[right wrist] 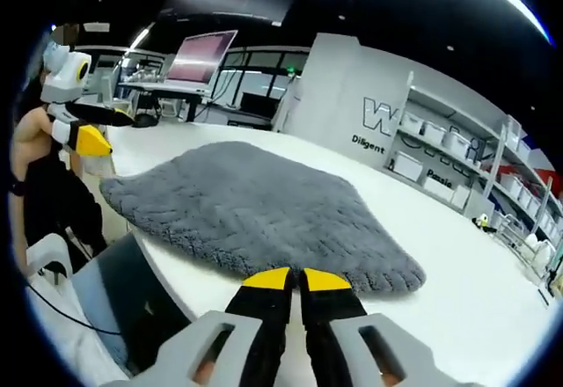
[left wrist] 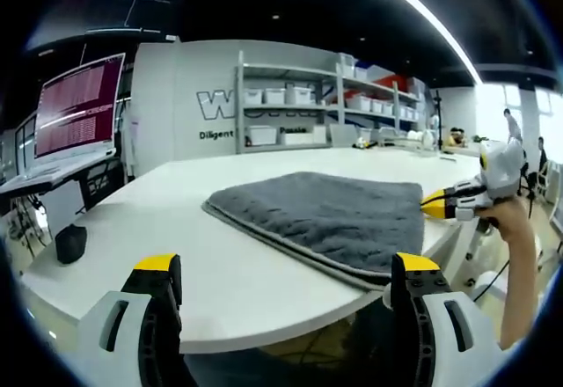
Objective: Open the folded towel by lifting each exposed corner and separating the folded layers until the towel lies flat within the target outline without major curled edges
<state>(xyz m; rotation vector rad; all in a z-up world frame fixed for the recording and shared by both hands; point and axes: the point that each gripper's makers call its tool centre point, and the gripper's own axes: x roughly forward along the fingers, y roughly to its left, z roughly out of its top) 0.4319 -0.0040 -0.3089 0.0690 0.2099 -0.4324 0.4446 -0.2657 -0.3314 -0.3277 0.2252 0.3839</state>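
Observation:
A grey plush towel (left wrist: 334, 215) lies folded on the white round table (left wrist: 176, 255), close to its near edge. My left gripper (left wrist: 286, 268) stands open at the table edge, short of the towel, with nothing between its jaws. In that view my right gripper (left wrist: 437, 202) comes in from the right, held by a hand, its yellow tips at the towel's right edge. In the right gripper view my right gripper (right wrist: 296, 280) is shut, its tips at the near edge of the towel (right wrist: 255, 202); whether fabric is pinched is hidden. The left gripper (right wrist: 92, 139) hovers beyond the towel's far-left corner.
A small black object (left wrist: 70, 242) sits on the table's left side. Shelves with white bins (left wrist: 290, 105) stand against the back wall, and monitors (left wrist: 79, 110) stand at the left. The person's arm (left wrist: 519, 255) is at the right, off the table.

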